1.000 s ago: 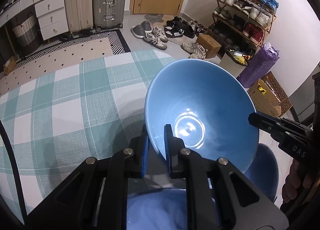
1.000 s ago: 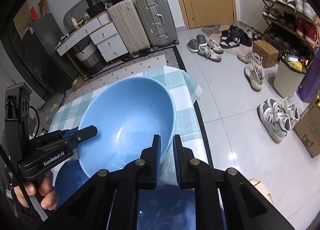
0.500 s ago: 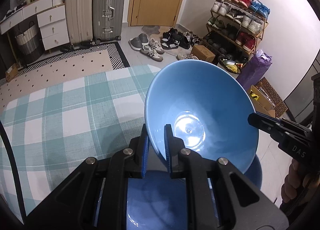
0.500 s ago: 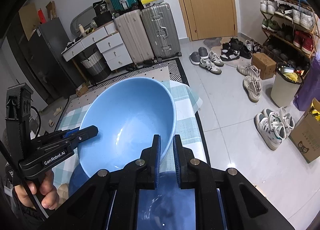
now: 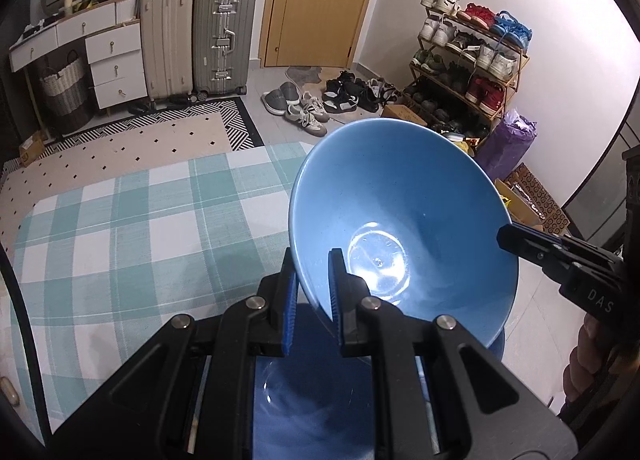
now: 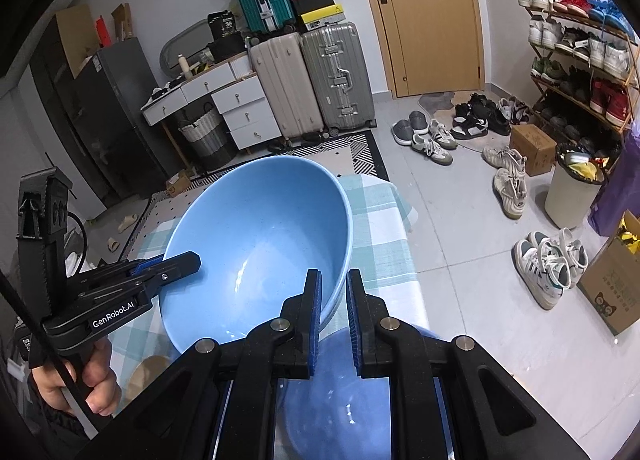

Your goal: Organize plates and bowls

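A large light blue bowl (image 5: 400, 220) hangs tilted in the air over the table, held by its rim on two opposite sides. My left gripper (image 5: 312, 260) is shut on the near rim in the left wrist view, one finger inside the bowl and one outside. My right gripper (image 6: 333, 280) is shut on the opposite rim of the same bowl (image 6: 260, 244). Each gripper shows in the other's view: the right gripper (image 5: 516, 238) and the left gripper (image 6: 188, 262). Below the lifted bowl sits a darker blue bowl (image 6: 352, 400), also seen under the left gripper's fingers (image 5: 312, 388).
The table wears a green and white checked cloth (image 5: 140, 228), and its edge drops to a tiled floor (image 6: 460, 252). Suitcases (image 5: 200, 36), a white drawer unit (image 5: 112, 60), loose shoes (image 6: 432, 140), a shoe rack (image 5: 472, 60), a white bin (image 6: 572, 188) and a cardboard box (image 6: 616, 292) stand around.
Both grippers have risen together with the light blue bowl. The table and the darker bowl now lie further below, and more of the room shows.
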The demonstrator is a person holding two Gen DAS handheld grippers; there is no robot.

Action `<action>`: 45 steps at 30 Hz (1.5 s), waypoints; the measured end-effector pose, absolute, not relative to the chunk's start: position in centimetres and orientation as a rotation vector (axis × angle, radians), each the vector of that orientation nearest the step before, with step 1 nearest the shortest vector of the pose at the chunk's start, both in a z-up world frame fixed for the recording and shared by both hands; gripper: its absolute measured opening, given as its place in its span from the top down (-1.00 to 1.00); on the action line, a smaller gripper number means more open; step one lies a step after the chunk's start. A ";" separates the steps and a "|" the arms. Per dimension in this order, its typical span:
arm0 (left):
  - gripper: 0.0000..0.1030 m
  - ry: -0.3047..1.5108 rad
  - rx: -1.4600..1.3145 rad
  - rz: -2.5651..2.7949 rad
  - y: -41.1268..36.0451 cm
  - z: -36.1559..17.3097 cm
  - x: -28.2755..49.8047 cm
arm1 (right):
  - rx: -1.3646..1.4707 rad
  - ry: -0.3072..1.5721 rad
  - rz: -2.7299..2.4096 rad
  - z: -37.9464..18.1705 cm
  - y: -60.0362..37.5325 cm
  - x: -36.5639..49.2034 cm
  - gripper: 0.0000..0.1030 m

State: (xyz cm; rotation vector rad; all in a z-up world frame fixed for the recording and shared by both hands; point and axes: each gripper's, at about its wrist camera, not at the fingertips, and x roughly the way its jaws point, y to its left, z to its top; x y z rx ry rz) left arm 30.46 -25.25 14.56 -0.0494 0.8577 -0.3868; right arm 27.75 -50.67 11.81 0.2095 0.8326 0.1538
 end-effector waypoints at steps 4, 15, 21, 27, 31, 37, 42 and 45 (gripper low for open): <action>0.78 0.850 -0.057 -0.385 -24.1 15.7 28.5 | 0.203 0.822 0.166 12.7 -49.5 26.5 0.75; 0.78 0.836 -0.066 -0.365 -21.5 17.4 23.2 | 0.191 0.805 0.191 13.5 -46.8 23.6 0.74; 0.78 0.838 -0.072 -0.358 -20.6 17.5 21.4 | 0.188 0.803 0.205 13.5 -45.7 22.4 0.74; 0.78 0.844 -0.089 -0.354 -19.2 17.0 19.7 | 0.172 0.805 0.215 13.3 -44.6 21.3 0.74; 0.78 0.853 -0.093 -0.349 -18.5 16.2 19.0 | 0.154 0.809 0.218 13.0 -43.6 20.7 0.72; 0.78 0.865 -0.089 -0.334 -17.8 14.8 18.6 | 0.155 0.832 0.230 11.7 -42.4 20.0 0.72; 0.78 0.874 -0.093 -0.320 -17.0 13.7 18.7 | 0.156 0.839 0.243 11.2 -41.8 20.0 0.72; 0.78 0.882 -0.089 -0.316 -16.7 13.0 18.8 | 0.157 0.848 0.249 10.7 -41.7 20.1 0.72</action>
